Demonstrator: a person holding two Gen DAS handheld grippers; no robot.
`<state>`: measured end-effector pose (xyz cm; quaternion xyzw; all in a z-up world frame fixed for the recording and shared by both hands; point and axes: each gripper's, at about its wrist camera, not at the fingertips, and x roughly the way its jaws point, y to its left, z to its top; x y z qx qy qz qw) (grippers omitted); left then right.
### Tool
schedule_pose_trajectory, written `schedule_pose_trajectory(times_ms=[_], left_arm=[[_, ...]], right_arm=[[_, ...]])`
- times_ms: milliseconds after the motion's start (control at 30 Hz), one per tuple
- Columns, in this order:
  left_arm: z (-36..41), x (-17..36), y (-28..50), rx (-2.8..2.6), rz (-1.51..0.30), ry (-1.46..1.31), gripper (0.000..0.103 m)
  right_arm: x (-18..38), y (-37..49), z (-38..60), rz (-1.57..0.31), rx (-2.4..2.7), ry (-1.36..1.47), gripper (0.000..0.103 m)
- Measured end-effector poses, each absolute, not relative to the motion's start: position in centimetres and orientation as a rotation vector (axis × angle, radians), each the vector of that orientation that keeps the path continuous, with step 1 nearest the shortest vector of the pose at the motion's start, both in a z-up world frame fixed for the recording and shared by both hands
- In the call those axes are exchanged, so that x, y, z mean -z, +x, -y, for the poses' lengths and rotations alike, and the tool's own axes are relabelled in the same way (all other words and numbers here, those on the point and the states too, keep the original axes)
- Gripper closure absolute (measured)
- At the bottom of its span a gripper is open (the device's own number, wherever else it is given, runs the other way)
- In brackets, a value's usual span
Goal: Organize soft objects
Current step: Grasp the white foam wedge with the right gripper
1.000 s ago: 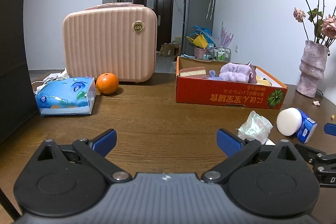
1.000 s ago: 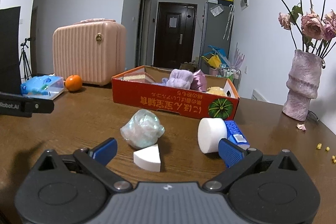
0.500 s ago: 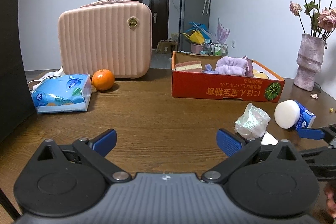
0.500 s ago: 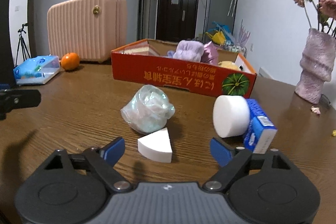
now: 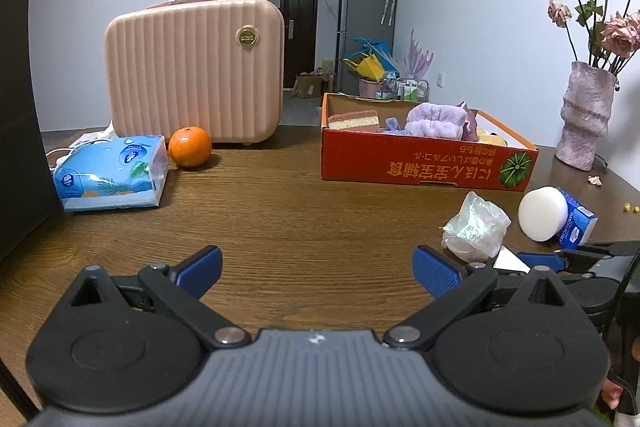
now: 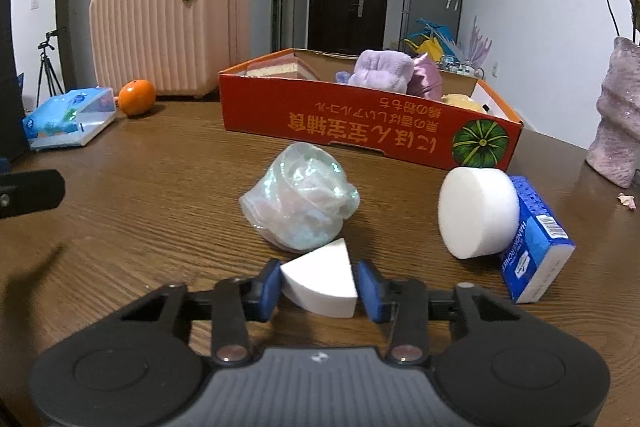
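A white wedge sponge (image 6: 320, 283) lies on the wooden table between the blue pads of my right gripper (image 6: 319, 287). The jaws are closing and both pads touch its sides. Just beyond it sit a crumpled iridescent plastic bag (image 6: 300, 203) and a round white sponge (image 6: 476, 211) leaning on a blue packet (image 6: 536, 247). Farther back, the red cardboard box (image 6: 360, 131) holds a purple plush (image 6: 380, 69) and a layered sponge (image 5: 354, 119). My left gripper (image 5: 316, 267) hovers open over bare table, with nothing between its fingers. The right gripper's fingers (image 5: 536, 261) show at that view's right edge.
A pink suitcase (image 5: 196, 71), an orange (image 5: 190, 147) and a blue tissue pack (image 5: 112, 173) stand at the back left. A pink vase (image 5: 586, 119) of dried roses is at the far right. A black panel (image 5: 16, 99) borders the left side.
My right gripper moved forward and down to the white wedge sponge. Its jaws went from wide open to closed around the sponge. The left gripper stayed put.
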<state>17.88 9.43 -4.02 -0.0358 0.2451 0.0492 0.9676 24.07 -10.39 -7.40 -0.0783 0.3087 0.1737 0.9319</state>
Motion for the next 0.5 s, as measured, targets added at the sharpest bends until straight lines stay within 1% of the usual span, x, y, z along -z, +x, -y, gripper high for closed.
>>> schedule_pose_trajectory(times_ms=[300, 500], left_arm=[[-9.4, 4.1, 17.9, -0.099, -0.498, -0.074, 0.000], [-9.4, 4.2, 18.0, -0.103, -0.498, -0.073, 0.000]], right_arm=[[6.7, 23.1, 10.8, -0.572, -0.367, -0.140, 0.077], [6.0, 22.5, 11.3, -0.522, -0.373, -0.124, 0.079]])
